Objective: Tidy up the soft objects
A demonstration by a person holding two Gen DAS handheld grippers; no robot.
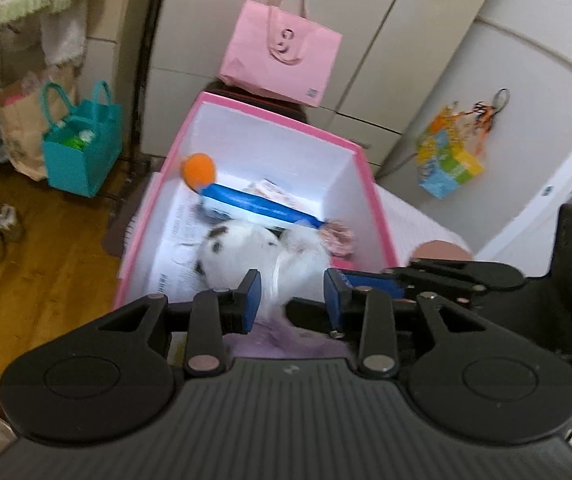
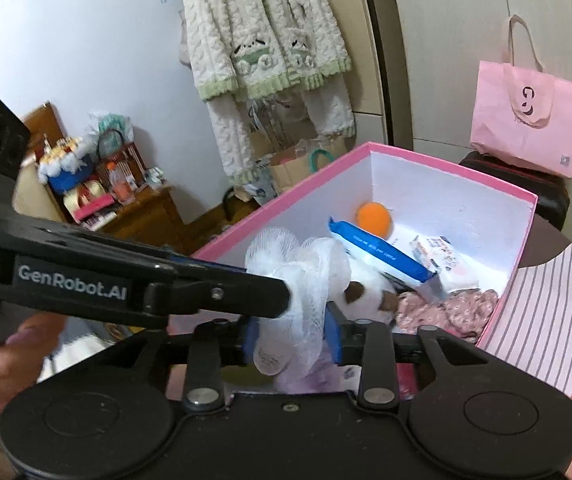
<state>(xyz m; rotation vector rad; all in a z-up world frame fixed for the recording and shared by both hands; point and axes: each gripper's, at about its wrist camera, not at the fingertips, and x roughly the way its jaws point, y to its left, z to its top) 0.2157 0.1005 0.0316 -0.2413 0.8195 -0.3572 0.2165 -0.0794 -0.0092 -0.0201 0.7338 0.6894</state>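
Item: mesh pouf [image 2: 306, 280], white netting, bunched. Judged very light, fully compressible, springy; it snags rather than slips and will not break. Best taken through the gathered middle, where the layers are thickest; a pinch on a loose outer frill would likely just pull netting out

Position: above the near end of the pink box [image 2: 438, 160], over the plush inside it

Right hand-held gripper [image 2: 292, 338]: blue pads [image 2: 251, 336] pinching the lower part of the pouf, netting squeezed between them

Left hand-held gripper [image 1: 292, 300]: in its own view the pads [image 1: 252, 300] stand apart with white material between them; in the right view its tip is buried in the pouf's left side. Whether it grips cannot be told

Container: pink box, white inside, lid off. Contents:
- plush [image 1: 242, 252], white with dark patches, soft, near end
- orange ball [image 2: 374, 220], far corner
- blue wipes pack [image 2: 382, 256], lying slantwise, floppy
- small tissue pack [image 2: 442, 258], beside the wipes
- floral cloth [image 2: 454, 308], crumpled, near right corner
- printed paper [image 1: 178, 232] lining the floor

Room remains at the near end, so the pouf should squash in readily
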